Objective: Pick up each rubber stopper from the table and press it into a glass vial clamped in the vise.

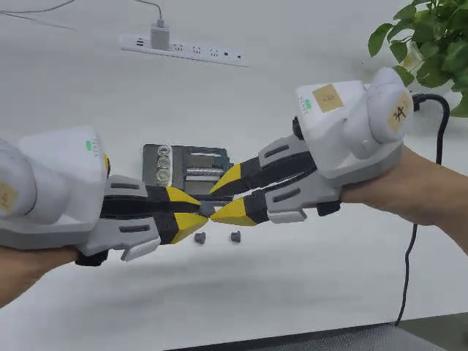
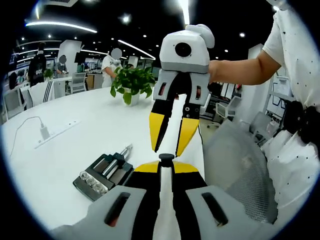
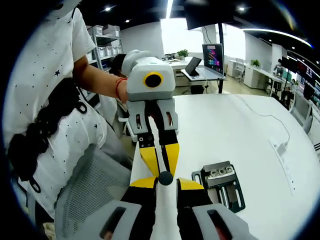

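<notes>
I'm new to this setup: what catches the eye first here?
Two yellow-tipped tools meet tip to tip above the table: the left tool pinches a dark rubber stopper, the right tool faces it, jaws open. Beyond them sits the vise holding glass vials.

vise (image 1: 197,157): near edge behind right gripper (image 1: 213,205) | vials (image 1: 163,174): too small, stoppered or not unclear | plant (image 1: 431,51): cut off far right

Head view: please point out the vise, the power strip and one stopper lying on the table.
Vise (image 1: 201,156): head view, its dark body.
Power strip (image 1: 191,51): head view, its white body.
Rubber stopper (image 1: 199,238) on table: head view, its top.
</notes>
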Demonstrator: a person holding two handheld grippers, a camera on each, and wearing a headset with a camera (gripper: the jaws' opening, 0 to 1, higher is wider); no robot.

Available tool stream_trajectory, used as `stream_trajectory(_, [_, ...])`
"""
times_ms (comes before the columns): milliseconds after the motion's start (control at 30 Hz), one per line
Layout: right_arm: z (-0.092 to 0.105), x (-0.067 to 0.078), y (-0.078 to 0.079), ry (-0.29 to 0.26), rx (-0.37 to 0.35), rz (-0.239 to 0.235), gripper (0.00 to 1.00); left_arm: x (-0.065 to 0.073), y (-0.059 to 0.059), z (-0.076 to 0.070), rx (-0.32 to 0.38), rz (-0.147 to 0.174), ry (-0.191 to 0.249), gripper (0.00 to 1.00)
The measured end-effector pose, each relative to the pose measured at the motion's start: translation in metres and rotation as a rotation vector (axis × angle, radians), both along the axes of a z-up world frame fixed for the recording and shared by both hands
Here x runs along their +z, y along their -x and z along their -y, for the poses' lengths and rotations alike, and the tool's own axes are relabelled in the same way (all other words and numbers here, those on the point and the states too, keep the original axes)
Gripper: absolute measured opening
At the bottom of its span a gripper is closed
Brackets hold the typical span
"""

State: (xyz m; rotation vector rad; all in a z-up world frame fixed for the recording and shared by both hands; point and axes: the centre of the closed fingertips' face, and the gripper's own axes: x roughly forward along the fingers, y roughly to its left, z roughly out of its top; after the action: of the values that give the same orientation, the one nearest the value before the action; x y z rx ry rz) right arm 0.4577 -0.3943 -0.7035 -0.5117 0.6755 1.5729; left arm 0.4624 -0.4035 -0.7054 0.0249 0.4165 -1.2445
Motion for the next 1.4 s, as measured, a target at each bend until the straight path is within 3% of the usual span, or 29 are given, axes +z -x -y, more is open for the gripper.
stream_trajectory(1000, [-0.001, -0.003, 0.004, 0.010, 0.019, -0.021, 0.08, 0.001, 0.005, 0.001, -0.033, 0.003, -0.011, 0.04])
stream_trajectory(1400, [-0.003, -0.006, 0.011, 0.010, 0.025, -0.044, 0.07, -0.003, 0.009, 0.000, -0.064, 0.026, -0.030, 0.04])
